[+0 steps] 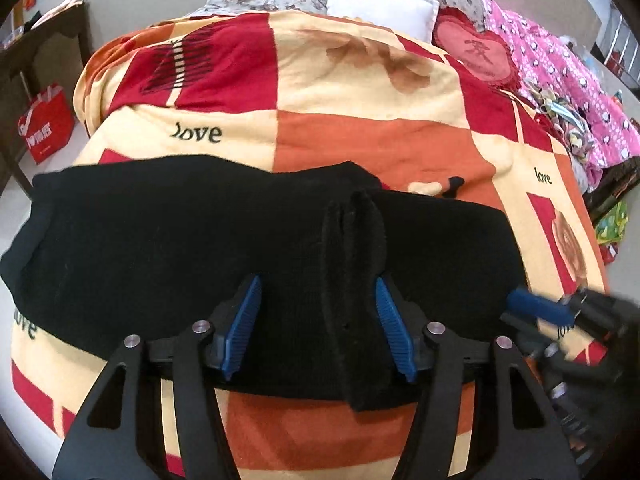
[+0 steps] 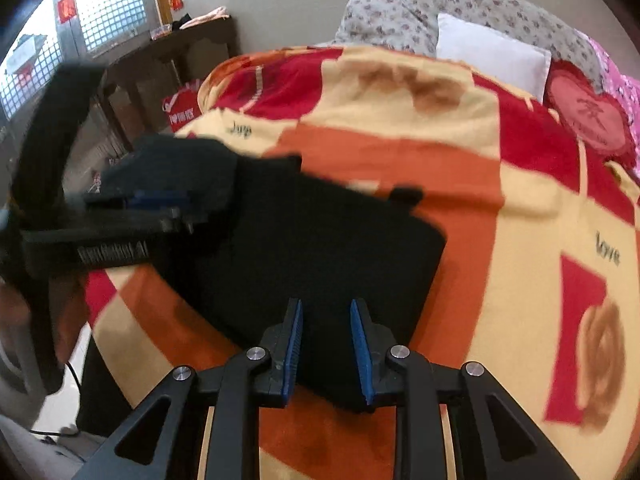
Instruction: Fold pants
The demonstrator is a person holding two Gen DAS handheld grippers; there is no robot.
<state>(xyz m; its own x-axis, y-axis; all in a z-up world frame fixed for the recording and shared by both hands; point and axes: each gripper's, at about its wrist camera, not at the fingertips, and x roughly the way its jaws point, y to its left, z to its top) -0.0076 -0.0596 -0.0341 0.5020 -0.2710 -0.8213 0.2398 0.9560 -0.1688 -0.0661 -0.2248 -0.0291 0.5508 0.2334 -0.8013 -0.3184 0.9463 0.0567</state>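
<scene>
Pants [image 1: 160, 248] lie on blanket [image 1: 360, 140], both hand-held grippers over them

Black pants [image 1: 200, 232]: matt, fuzzy knit cloth. Patchwork blanket [image 1: 360, 136]: soft fleecy cloth. Left gripper [image 1: 318, 328]: matt black plastic, ribbed blue pads, shiny metal pins.

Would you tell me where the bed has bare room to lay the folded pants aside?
The widest free patch is the blanket between the black pants and the white pillow. The bed's right edge is crowded with a heart cushion, pink bedding and loose clothes.
</scene>
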